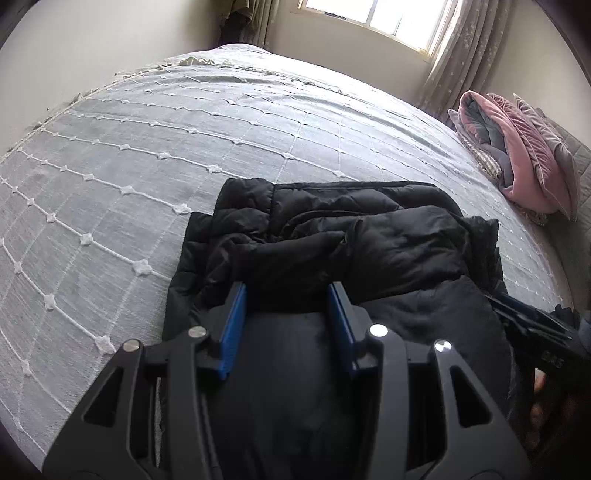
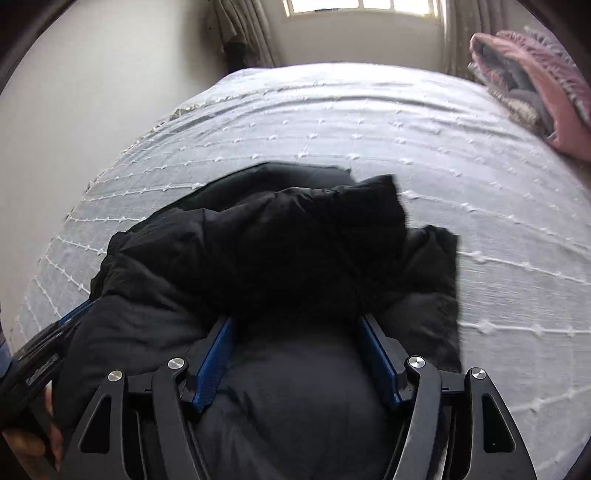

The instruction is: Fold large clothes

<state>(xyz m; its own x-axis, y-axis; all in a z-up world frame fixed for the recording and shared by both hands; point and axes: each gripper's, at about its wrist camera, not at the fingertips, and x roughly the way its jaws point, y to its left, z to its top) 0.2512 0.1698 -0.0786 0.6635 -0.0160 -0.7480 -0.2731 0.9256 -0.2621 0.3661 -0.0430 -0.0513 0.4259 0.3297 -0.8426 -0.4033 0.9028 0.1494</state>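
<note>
A black puffer jacket [image 1: 369, 236] lies partly folded on the grey bedspread [image 1: 147, 147], sleeves laid across its body. My left gripper [image 1: 288, 291] is at the jacket's near edge. Its blue pads [image 1: 232, 325] stand partly apart, and a thick bunch of dark fabric fills the gap between them. My right gripper [image 2: 297, 321] holds the jacket [image 2: 280, 251] the same way further right, its jaws wider on a puffy fold. Each gripper also shows in the other's view: the right gripper [image 1: 532, 325] at the jacket's right side, the left gripper [image 2: 48, 343] at its left.
A pink and grey folded quilt [image 1: 524, 155] sits at the bed's far right edge. Bare bedspread stretches beyond and left of the jacket. A window [image 1: 373, 18] and curtains stand behind the bed. A person's hand [image 2: 33, 439] holds the left gripper.
</note>
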